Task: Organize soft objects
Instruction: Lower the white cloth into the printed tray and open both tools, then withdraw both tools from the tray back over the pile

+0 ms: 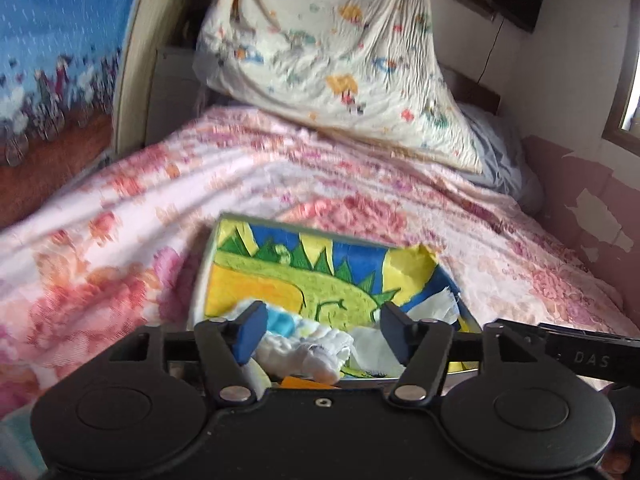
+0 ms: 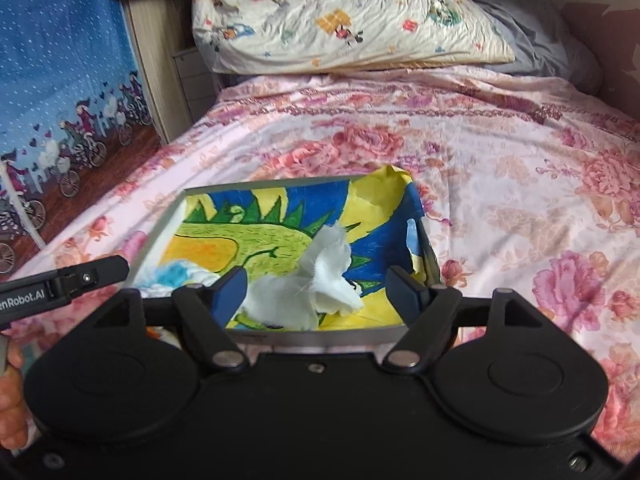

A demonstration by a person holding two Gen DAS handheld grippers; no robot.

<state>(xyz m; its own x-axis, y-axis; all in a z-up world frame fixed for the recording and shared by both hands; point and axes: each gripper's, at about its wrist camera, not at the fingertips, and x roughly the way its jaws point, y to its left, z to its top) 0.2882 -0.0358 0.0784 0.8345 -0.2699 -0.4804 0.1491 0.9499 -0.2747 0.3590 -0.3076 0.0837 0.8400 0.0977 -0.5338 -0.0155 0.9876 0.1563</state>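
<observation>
A crumpled white cloth [image 2: 316, 284] lies in the box [image 2: 256, 186] with the bright dinosaur picture inside, and a blue and white soft thing [image 2: 176, 276] sits just beside it, near the box's left wall. The box rests on the pink flowery blanket [image 2: 500, 168], its long side running left to right, with a big pillow [image 2: 340, 12] (cream, with little pictures) well behind it. The left gripper [image 1: 324, 320] and right gripper [image 2: 316, 284] hang over the box's near edge, jaws spread, pinching nothing.
</observation>
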